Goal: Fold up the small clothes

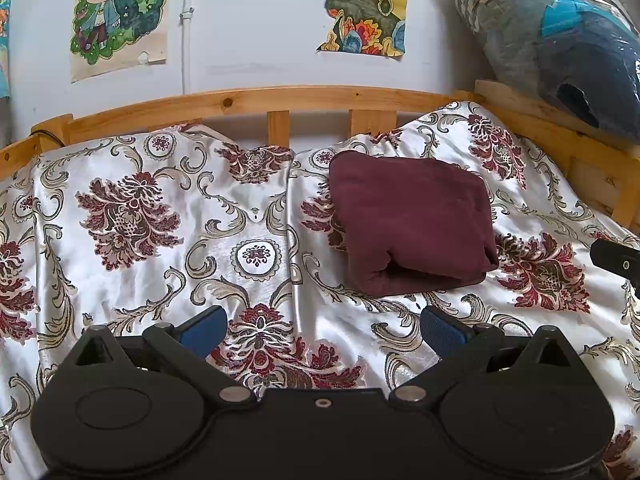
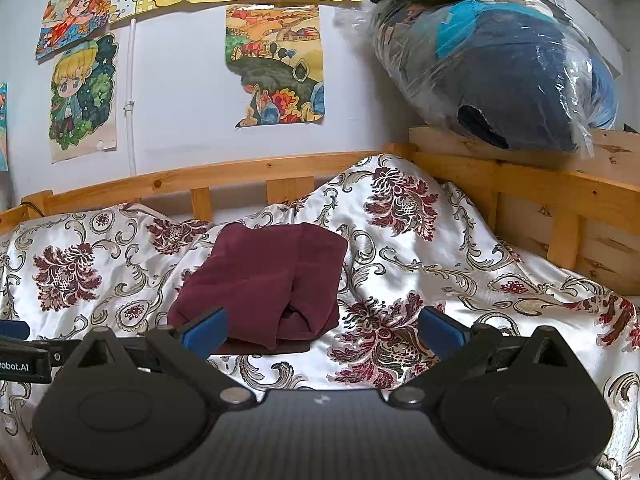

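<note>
A dark maroon garment [image 1: 412, 222] lies folded into a compact bundle on the floral satin bedspread [image 1: 160, 208]. It also shows in the right wrist view [image 2: 264, 284], just beyond that gripper's left finger. My left gripper [image 1: 322, 330] is open and empty, hovering over the bedspread in front and to the left of the bundle. My right gripper [image 2: 322, 330] is open and empty, close to the bundle's near edge. The right gripper's tip shows at the right edge of the left wrist view [image 1: 618, 262]. The left gripper shows at the left edge of the right wrist view [image 2: 20, 354].
A wooden bed rail [image 1: 256, 102] runs along the far side and the right [image 2: 560, 208]. A plastic-wrapped bundle of blue bedding [image 2: 512, 76] sits on the right rail. Posters [image 2: 276, 64] hang on the white wall. The bedspread is bunched up at the far right [image 2: 396, 196].
</note>
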The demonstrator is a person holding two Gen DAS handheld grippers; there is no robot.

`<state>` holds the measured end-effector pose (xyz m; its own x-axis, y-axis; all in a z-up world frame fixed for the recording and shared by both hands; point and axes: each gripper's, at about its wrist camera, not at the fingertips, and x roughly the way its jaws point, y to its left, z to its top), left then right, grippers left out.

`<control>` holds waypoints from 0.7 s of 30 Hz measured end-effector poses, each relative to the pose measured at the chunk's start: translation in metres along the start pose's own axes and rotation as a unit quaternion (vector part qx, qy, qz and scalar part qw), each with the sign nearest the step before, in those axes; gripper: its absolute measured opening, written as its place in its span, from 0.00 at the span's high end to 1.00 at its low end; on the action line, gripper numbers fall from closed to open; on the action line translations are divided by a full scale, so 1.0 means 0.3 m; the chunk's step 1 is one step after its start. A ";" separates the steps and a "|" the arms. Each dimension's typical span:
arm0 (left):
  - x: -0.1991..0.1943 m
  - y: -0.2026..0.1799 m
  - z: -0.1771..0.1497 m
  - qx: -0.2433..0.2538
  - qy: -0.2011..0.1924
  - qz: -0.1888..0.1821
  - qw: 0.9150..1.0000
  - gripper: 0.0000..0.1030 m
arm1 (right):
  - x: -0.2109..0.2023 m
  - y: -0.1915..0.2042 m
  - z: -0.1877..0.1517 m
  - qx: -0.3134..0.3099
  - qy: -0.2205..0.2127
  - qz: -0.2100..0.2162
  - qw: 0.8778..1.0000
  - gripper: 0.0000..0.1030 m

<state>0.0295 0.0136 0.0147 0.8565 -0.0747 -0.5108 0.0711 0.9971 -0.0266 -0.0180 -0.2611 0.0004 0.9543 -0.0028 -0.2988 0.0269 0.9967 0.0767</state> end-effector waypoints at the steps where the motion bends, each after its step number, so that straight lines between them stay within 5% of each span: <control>1: 0.000 0.000 0.000 0.000 0.000 0.000 1.000 0.01 | 0.000 -0.001 0.001 0.000 0.000 0.000 1.000 0.00; 21: -0.006 0.003 -0.004 -0.001 -0.004 -0.009 1.000 0.01 | -0.001 0.000 0.000 0.001 0.000 0.000 1.000 0.00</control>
<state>0.0275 0.0145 0.0146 0.8590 -0.0928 -0.5035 0.0851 0.9956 -0.0383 -0.0182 -0.2610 0.0003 0.9543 -0.0030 -0.2990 0.0277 0.9965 0.0783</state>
